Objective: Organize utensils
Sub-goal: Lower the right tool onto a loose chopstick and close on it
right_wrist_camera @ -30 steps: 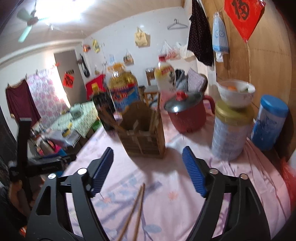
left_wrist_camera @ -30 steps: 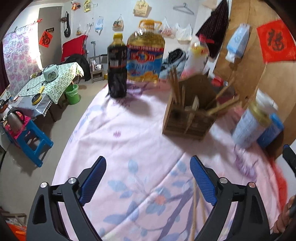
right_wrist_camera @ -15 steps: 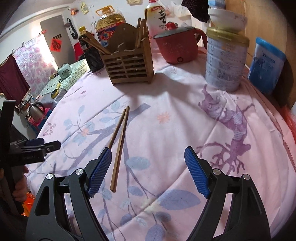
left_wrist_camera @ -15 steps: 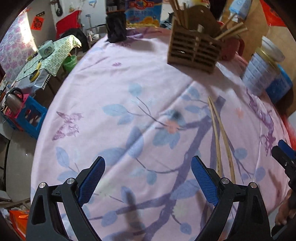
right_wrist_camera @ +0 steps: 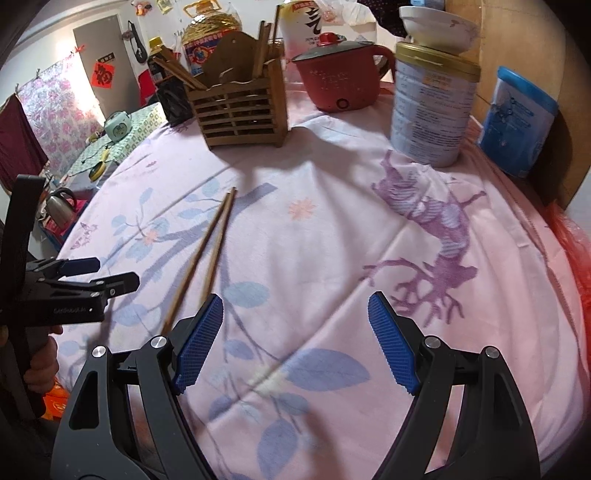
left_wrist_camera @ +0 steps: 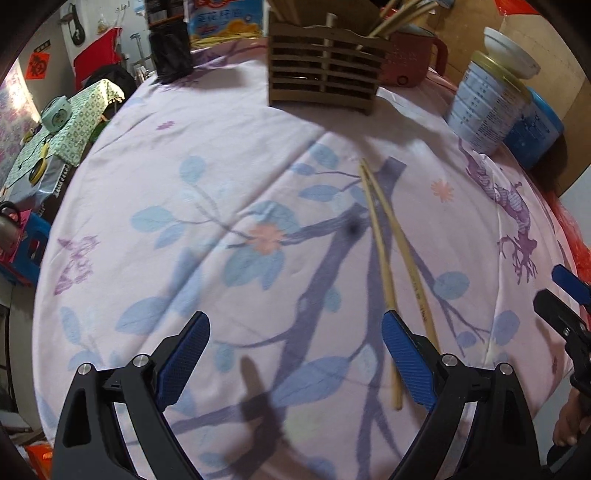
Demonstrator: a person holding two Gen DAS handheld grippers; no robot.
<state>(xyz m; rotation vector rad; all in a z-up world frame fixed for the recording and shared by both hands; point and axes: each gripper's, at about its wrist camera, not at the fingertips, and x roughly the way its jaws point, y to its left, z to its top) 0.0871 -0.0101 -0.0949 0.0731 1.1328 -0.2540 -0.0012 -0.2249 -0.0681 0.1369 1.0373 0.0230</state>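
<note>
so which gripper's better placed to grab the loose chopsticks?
Probably left. The chopsticks end right beside the open left gripper; they lie just outside the open right gripper too, so it's close.

Left gripper [left_wrist_camera: 295, 362] and right gripper [right_wrist_camera: 295, 339] angled downward — jaws apparently spread wide, empty.

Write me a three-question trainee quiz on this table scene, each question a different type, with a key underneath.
1. True or false: the two loose chopsticks lie on the tablecloth, outside the wooden holder.
2. Multiple choice: what sits on top of the tall tin? A) a white bowl B) a red lid C) a bottle
3. Fill in: both the left gripper and the right gripper are ____ and hold nothing.

Key: 1 true; 2 A, the white bowl; 3 open.
</note>
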